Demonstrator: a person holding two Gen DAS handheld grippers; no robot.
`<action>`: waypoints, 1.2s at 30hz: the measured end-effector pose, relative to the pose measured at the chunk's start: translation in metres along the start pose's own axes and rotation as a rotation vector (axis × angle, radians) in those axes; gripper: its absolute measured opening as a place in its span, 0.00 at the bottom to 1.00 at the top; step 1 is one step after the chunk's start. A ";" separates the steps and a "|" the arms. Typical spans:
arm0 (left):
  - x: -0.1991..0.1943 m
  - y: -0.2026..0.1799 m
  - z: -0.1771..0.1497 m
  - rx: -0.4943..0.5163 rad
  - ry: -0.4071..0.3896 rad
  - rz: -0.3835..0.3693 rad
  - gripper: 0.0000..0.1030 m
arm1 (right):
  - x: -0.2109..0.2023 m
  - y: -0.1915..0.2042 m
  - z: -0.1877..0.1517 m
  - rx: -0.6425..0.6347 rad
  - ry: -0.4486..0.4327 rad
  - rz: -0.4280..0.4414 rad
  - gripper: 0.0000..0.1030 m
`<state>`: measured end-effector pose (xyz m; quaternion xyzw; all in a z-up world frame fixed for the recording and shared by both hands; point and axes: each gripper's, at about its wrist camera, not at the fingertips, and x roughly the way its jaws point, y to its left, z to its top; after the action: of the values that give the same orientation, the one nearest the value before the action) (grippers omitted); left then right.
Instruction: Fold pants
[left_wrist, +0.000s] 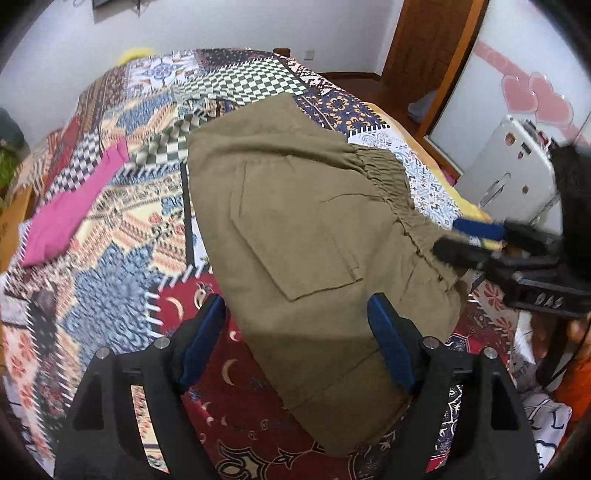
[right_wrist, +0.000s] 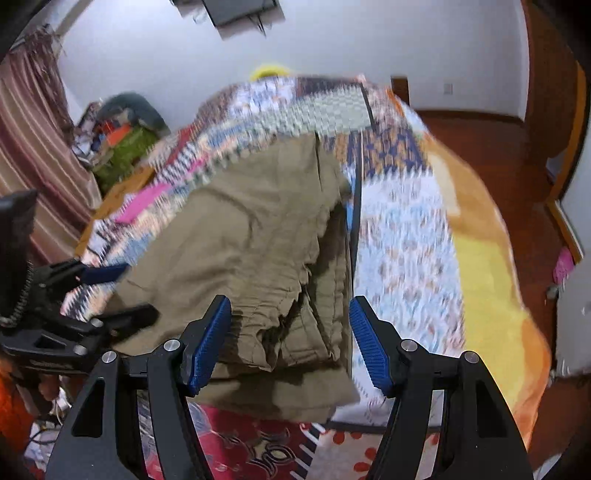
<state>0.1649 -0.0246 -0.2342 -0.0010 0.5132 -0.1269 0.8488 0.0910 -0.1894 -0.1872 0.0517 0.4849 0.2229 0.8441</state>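
Note:
Olive-brown pants lie folded on a patchwork bedspread, elastic waistband to the right, a patch pocket facing up. My left gripper is open, its blue pads on either side of the near part of the pants, holding nothing. My right gripper is open over the bunched waistband end of the pants, holding nothing. It also shows in the left wrist view at the waistband edge. The left gripper also shows in the right wrist view at the pants' left edge.
A folded pink cloth lies on the bedspread left of the pants. A white appliance stands to the right of the bed. The bed's yellow-orange side drops to a wooden floor. Clutter and a curtain stand at the left.

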 end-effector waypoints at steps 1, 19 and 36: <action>0.001 0.002 -0.001 -0.012 0.004 -0.015 0.78 | 0.001 -0.002 -0.004 0.013 0.003 0.009 0.61; -0.011 0.059 0.078 -0.042 -0.126 0.112 0.78 | -0.023 -0.012 0.034 -0.009 -0.089 -0.067 0.64; 0.108 0.141 0.148 -0.196 0.025 -0.028 0.63 | 0.014 -0.035 0.066 0.021 -0.085 -0.122 0.64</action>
<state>0.3723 0.0695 -0.2767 -0.0896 0.5336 -0.0881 0.8363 0.1642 -0.2066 -0.1743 0.0404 0.4531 0.1633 0.8755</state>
